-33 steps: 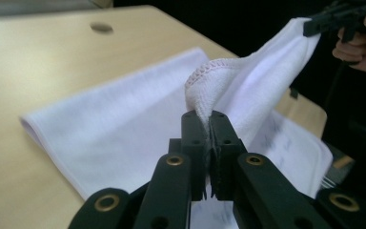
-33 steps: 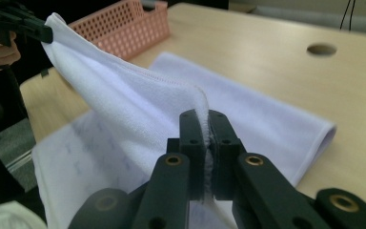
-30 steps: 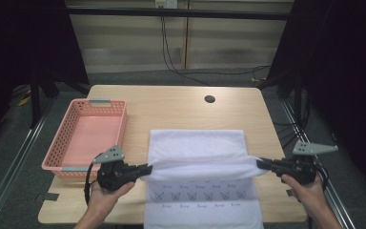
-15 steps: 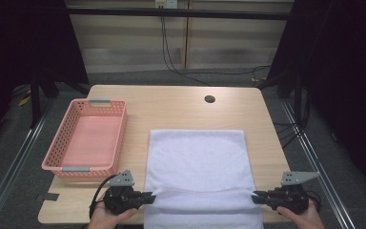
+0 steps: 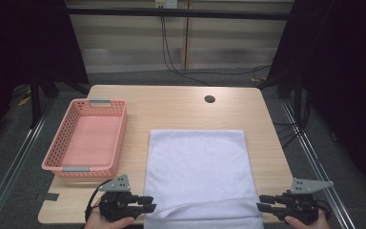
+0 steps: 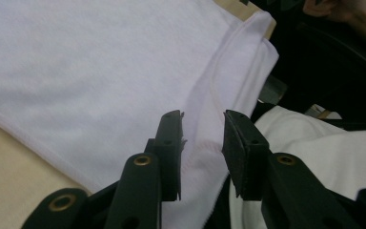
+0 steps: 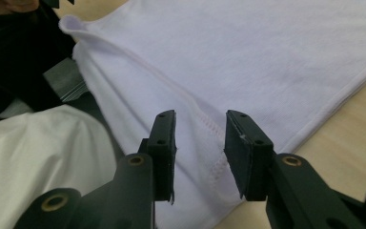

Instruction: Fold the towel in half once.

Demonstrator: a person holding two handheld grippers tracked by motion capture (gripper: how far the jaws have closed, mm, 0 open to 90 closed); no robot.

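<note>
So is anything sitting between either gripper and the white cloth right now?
Nothing visible does. The left gripper and right gripper sit at the near corners of the white folded cloth, jaws just opened, with its hem between them.

A light wooden bench point(image 5: 171, 107) with rounded corners and a dark round hole point(image 5: 209, 99) near its far edge stands on grey carpet point(image 5: 9, 157). Black curtains point(image 5: 24, 43) hang at both sides. Cables point(image 5: 171, 52) trail down a pale panelled wall point(image 5: 124, 38) behind.

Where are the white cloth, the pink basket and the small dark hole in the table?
white cloth point(image 5: 198, 171), high view, its flat middle
pink basket point(image 5: 59, 168), high view, near rim
hole point(image 5: 209, 99), high view, its centre
</note>
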